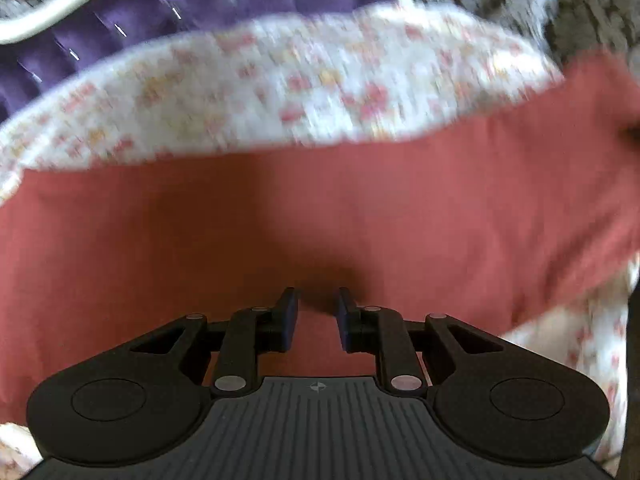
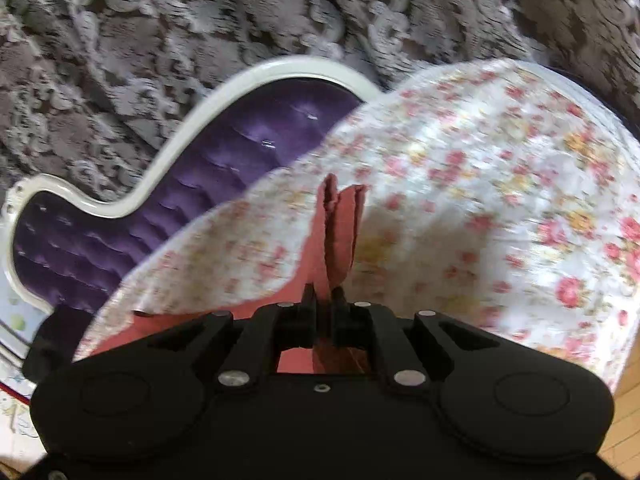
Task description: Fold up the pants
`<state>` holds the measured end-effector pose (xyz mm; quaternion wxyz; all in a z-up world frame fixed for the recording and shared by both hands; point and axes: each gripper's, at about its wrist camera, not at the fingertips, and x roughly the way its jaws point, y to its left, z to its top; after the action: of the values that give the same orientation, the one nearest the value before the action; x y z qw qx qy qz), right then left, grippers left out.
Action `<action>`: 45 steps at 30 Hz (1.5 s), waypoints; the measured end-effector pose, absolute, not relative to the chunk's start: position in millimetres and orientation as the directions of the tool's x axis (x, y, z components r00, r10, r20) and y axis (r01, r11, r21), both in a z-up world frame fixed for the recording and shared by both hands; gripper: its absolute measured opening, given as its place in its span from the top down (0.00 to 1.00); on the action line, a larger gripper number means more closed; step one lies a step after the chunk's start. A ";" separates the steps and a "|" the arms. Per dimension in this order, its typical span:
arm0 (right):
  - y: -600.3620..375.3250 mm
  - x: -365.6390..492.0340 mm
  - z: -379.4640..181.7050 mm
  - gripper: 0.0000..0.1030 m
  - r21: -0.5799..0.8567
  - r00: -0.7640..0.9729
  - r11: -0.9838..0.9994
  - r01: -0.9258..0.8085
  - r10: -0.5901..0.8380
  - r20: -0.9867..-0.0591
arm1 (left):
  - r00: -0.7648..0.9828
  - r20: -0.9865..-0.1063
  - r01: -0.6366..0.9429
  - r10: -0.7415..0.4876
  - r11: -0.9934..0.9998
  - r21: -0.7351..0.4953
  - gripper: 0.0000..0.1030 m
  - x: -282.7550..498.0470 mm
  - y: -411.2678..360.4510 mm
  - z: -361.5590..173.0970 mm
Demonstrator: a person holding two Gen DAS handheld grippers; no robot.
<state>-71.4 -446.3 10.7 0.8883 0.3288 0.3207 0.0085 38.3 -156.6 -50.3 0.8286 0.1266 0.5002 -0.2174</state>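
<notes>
The red pants point(image 1: 320, 208) lie spread wide across a floral bedsheet point(image 1: 280, 88) in the left wrist view. My left gripper point(image 1: 317, 312) hovers just over the red cloth with its blue-padded jaws apart and nothing between them. In the right wrist view my right gripper point(image 2: 325, 300) is shut on a bunched edge of the red pants point(image 2: 338, 232), which stands up in folds past the fingertips above the floral sheet point(image 2: 480, 200). The view is blurred.
A purple tufted headboard point(image 2: 208, 184) with a white frame point(image 2: 192, 120) borders the bed; it also shows in the left wrist view point(image 1: 200, 8). A grey patterned curtain point(image 2: 200, 20) hangs behind. Wooden floor point(image 2: 628, 432) shows at the lower right.
</notes>
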 end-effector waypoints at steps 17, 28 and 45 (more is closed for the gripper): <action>-215.3 57.2 24.1 0.86 0.702 0.654 0.695 -0.159 0.607 -0.452 | 0.573 -0.820 0.128 0.004 0.987 0.094 0.80 49.5 49.7 -11.1; -90.1 91.2 -47.1 0.73 0.573 0.541 0.785 -0.236 0.596 -0.594 | 0.543 -0.836 -0.044 0.074 0.997 0.060 0.80 48.8 139.6 -15.5; -222.1 38.9 -60.7 0.64 0.314 0.654 0.947 0.067 0.196 -0.731 | 0.523 -0.848 0.152 -0.091 0.988 -0.012 0.79 65.5 53.6 -36.2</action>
<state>38.9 -222.1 -60.7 0.8955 0.1586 0.4143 0.0361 65.5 53.6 -36.2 0.8720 0.0316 0.4835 -0.0698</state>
